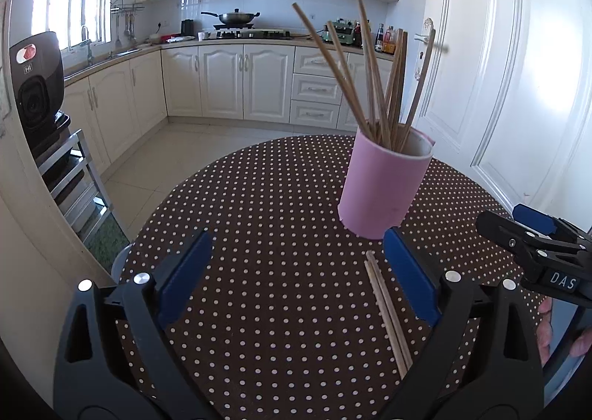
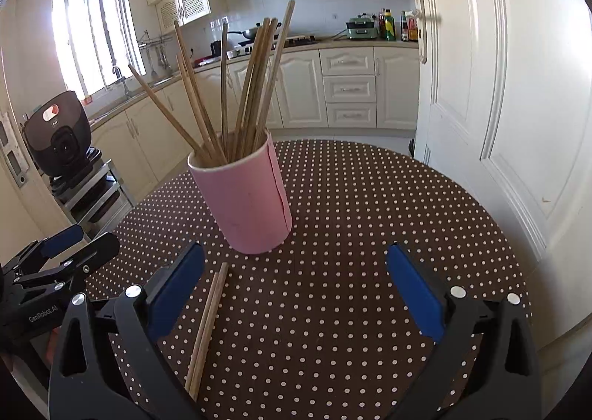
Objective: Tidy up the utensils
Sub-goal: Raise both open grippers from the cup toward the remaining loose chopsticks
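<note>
two chopsticks left on the counter, both grippers open and empty

a pink holder (image 2: 246,205) stands upright on the dotted counter (image 2: 370,216), its chopsticks (image 2: 236,102) fanned out, likely dropped in loosely. a last loose pair (image 2: 205,327) lies side by side just in front of it, between the left gripper (image 1: 296,279) and right gripper (image 2: 296,290), both hanging above the counter with jaws spread wide, holding nothing, seemingly ready for a pick. the pair's near ends vanish behind the gripper bodies, and the holder's inside stays hidden
</note>
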Demonstrator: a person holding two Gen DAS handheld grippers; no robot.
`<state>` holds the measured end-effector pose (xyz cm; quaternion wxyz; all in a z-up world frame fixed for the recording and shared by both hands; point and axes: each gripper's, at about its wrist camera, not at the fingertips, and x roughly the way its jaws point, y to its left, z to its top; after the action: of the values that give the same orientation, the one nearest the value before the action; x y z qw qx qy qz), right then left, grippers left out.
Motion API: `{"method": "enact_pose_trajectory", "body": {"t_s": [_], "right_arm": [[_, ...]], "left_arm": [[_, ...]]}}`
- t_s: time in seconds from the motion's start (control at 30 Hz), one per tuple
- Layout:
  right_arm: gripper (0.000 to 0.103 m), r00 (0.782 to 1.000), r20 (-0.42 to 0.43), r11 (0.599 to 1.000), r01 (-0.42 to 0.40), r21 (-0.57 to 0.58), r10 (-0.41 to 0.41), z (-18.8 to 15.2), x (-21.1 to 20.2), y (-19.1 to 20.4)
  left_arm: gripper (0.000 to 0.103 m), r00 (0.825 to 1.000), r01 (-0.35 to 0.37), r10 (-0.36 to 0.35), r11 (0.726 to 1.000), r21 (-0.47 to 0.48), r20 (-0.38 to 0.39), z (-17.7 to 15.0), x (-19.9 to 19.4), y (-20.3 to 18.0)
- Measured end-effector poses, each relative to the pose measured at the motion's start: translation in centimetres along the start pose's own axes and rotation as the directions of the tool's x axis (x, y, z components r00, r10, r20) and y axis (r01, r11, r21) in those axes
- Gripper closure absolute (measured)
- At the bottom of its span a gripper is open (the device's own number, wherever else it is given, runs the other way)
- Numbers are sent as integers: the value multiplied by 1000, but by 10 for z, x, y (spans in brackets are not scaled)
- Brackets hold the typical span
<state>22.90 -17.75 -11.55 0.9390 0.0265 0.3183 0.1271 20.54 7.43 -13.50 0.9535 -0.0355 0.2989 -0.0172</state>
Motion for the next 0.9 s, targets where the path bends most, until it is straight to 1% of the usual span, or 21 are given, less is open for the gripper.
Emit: {"method": "enact_pose_trajectory", "body": {"t_s": [0.2,0.3,0.4,0.5,0.57,0.83,0.9], "right_arm": [[8,998,-65,1000,-7,4,8,-9,10,3],[8,997,-81,1000,5,3,-5,-14,12,6],[8,995,-104,1000,5,-5,-6,-19,17,10],[8,991,-131,1000,5,-10,-6,-25,23,16],[8,988,-153,1000,3,-19,-5,-29,27,21],[8,979,-201,998,16,-66,-28,-43,42,42],[8,977,-209,997,14,-74,-29,-45,45,46]], "left_arm": [[11,1000,3,-3,1000,0,-28,-13,3,7],[11,999,-2,2,1000,-2,-38,-18,4,10],[11,999,-3,1,1000,-31,-42,-24,4,15],[11,998,16,-18,999,-39,-55,-31,5,18],[11,998,16,-18,999,-40,-59,-33,6,18],[11,995,50,-54,997,-51,-85,-51,5,25],[11,993,56,-63,996,-68,-96,-53,4,27]]}}
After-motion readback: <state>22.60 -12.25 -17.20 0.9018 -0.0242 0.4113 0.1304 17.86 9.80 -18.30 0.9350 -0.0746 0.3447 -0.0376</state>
